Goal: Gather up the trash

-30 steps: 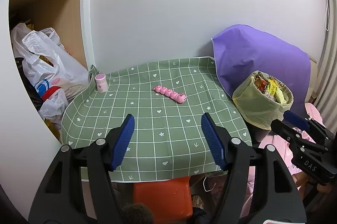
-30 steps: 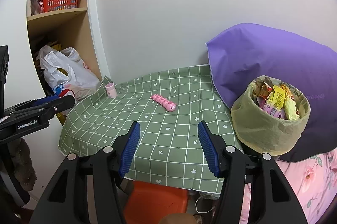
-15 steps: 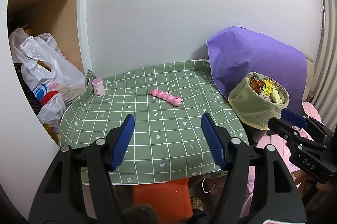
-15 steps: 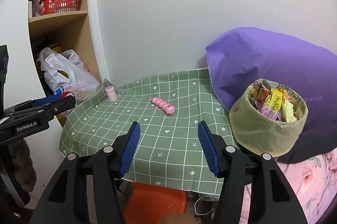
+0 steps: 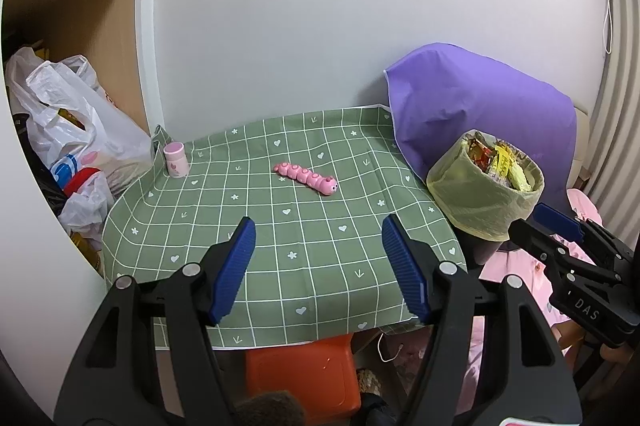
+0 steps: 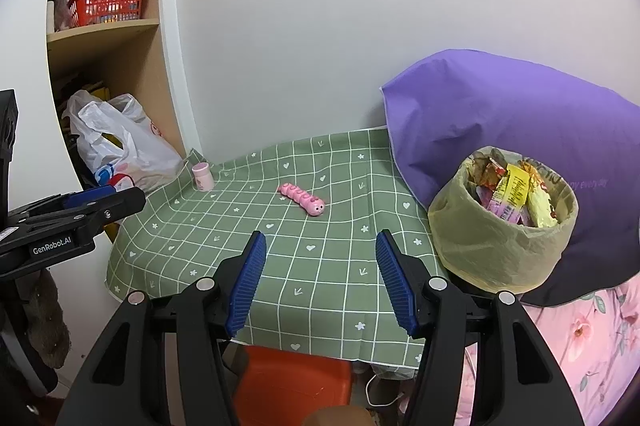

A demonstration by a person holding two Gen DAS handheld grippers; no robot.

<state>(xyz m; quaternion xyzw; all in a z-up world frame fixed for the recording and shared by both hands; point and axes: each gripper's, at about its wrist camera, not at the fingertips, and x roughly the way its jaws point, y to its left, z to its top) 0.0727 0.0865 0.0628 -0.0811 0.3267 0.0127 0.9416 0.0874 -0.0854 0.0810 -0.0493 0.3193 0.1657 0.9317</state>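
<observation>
A green tablecloth with a white grid and small hearts (image 5: 304, 250) covers the table against the white wall. At its right side leans a large purple fabric cushion (image 6: 520, 129), and in front of that cushion, just off the table's right edge, stands a round bin lined with a yellow-green plastic bag (image 6: 500, 238), filled to the rim with crumpled snack wrappers (image 6: 516, 193). To the left of the table a wooden shelf unit (image 6: 104, 37) holds a red plastic basket (image 6: 108, 3) on an upper board, with white plastic shopping bags (image 5: 76, 129) stuffed below. An orange plastic stool (image 5: 304, 374) sits under the table's near edge.

The left gripper (image 5: 318, 250) hovers above the near part of the cloth, its blue-padded jaws spread wide with nothing between them. The right gripper (image 6: 320, 258) hangs likewise over the near edge, jaws wide apart and empty.

On the cloth's middle lies a pink segmented caterpillar toy (image 5: 307, 178), well ahead of both claws. A small pink-and-white lidded jar (image 5: 176, 159) stands upright at the far left corner.
</observation>
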